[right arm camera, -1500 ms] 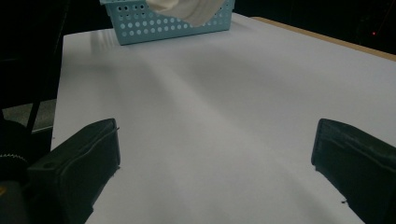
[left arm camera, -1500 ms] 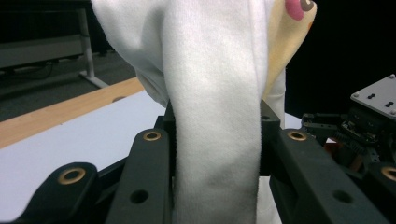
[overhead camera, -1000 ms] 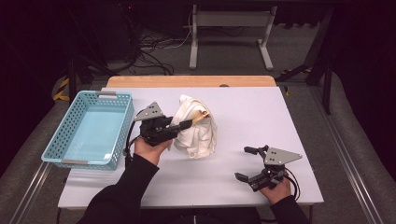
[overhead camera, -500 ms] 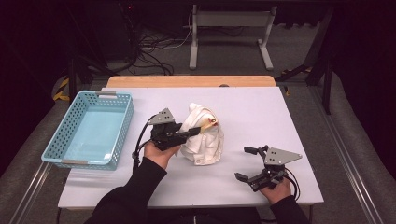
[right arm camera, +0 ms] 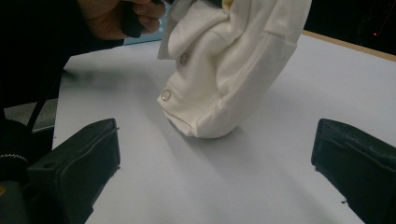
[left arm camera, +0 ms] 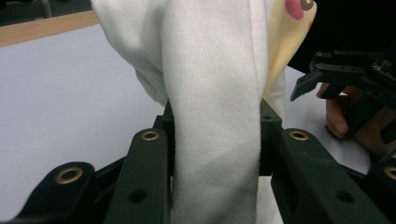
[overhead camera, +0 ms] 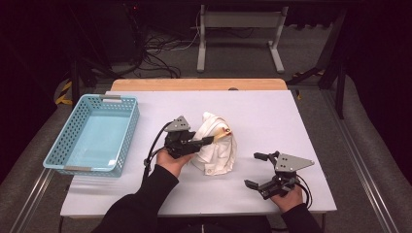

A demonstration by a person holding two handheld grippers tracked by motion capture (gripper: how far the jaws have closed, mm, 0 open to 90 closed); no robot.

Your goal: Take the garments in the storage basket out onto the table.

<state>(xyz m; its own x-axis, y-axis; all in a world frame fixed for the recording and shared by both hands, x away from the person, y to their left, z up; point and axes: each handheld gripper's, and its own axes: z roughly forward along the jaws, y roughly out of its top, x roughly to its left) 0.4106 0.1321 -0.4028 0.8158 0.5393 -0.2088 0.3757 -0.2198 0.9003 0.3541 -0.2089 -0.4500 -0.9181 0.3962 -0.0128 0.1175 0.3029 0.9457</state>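
Two black grippers worked mid-frame: the left gripper [overhead camera: 210, 141] clamped a bunched white cotton garment [overhead camera: 218, 150]. At lower right, the right gripper [overhead camera: 257, 170] rested spread apart. A light-blue perforated plastic basket [overhead camera: 73, 136] sat left.

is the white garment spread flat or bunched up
Bunched up. The white garment hangs in folds from the left claw, which is shut on a fold of it, with its lower end resting on the table.

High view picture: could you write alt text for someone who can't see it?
A person's left-hand tongs grip a bunched white garment in the middle of a white table. The right-hand tongs rest open near the table's front right, and a light blue basket stands at the left.
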